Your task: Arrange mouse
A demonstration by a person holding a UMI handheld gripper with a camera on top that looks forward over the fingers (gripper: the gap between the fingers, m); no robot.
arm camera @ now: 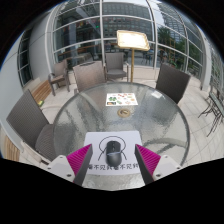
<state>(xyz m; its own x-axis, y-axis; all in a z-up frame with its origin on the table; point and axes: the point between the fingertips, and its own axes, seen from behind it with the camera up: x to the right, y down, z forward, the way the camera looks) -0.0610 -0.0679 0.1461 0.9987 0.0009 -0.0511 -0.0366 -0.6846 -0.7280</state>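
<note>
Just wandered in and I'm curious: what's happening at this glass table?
A person is holding a pair of tongs over a round glass table. The tongs are open, and a dark mouse sits on a white mat between their two fingers, with a gap on each side, so it is not gripped. Farther across the table lies a printed card. Chairs stand around the table.

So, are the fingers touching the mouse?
Apart. The gripper view shows the mouse on the white mat, between the open gripper fingers, a gap at each side.
</note>
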